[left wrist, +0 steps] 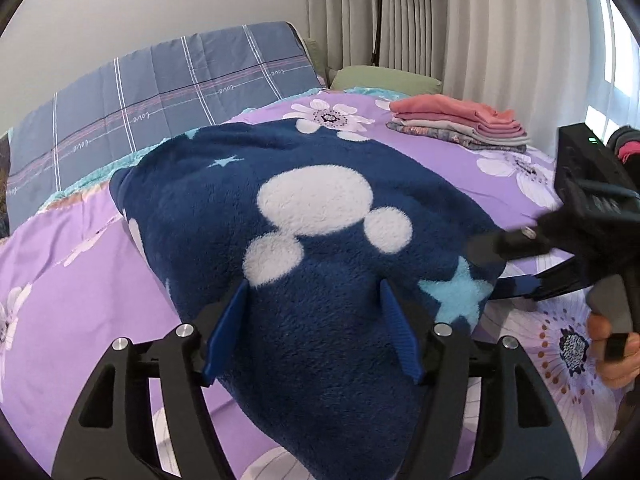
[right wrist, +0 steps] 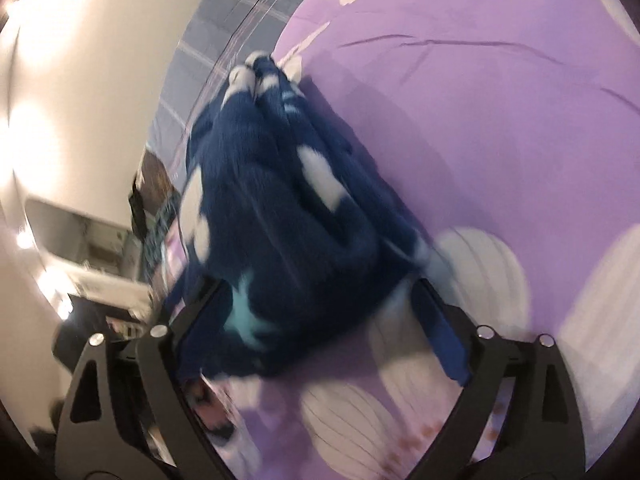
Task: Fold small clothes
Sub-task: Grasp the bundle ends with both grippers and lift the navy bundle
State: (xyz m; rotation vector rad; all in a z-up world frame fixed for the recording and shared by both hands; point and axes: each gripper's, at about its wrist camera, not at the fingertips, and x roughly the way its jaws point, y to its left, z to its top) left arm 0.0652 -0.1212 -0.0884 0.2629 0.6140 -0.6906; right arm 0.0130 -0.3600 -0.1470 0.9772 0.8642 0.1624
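Note:
A navy fleece garment (left wrist: 320, 240) with white round patches and pale blue stars lies bunched on the purple flowered bed sheet (left wrist: 80, 280). My left gripper (left wrist: 314, 330) has a thick fold of it filling the gap between its blue fingers, and the cloth rises toward the camera. At the garment's right edge my right gripper (left wrist: 488, 268) stands wide open. In the blurred right wrist view the garment (right wrist: 280, 200) has its near corner, with a star, between the right gripper's (right wrist: 320, 292) spread fingers, and the pads do not press on it.
A stack of folded clothes (left wrist: 460, 124), pink on top, sits at the far right of the bed. A grey-blue plaid pillow (left wrist: 160, 92) and a green pillow (left wrist: 384, 78) lie at the head. Curtains (left wrist: 500, 20) hang behind. A hand (left wrist: 612, 352) holds the right gripper's handle.

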